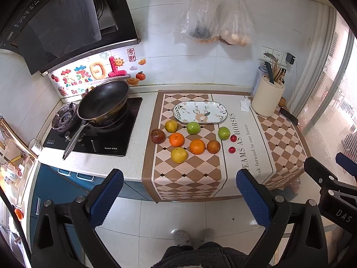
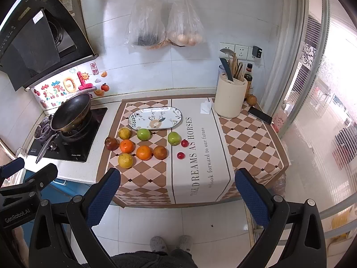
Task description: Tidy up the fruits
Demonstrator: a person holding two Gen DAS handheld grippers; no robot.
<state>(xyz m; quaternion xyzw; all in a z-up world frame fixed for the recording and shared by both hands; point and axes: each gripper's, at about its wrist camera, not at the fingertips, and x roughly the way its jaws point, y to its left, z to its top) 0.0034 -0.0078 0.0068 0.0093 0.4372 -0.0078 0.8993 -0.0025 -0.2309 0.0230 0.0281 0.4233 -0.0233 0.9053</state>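
Kitchen counter with checked brown cloth | fruits all loose beside empty oval floral plate, none sorted | my left tool and right tool gape wide, empty, well short | everything left to do

- An oval patterned plate lies on the checkered mat.
- Just in front of the plate: two green fruits, two oranges, yellow, brown and small red fruits.
- The right gripper, nearer than the plate, gapes wide, holding nothing.
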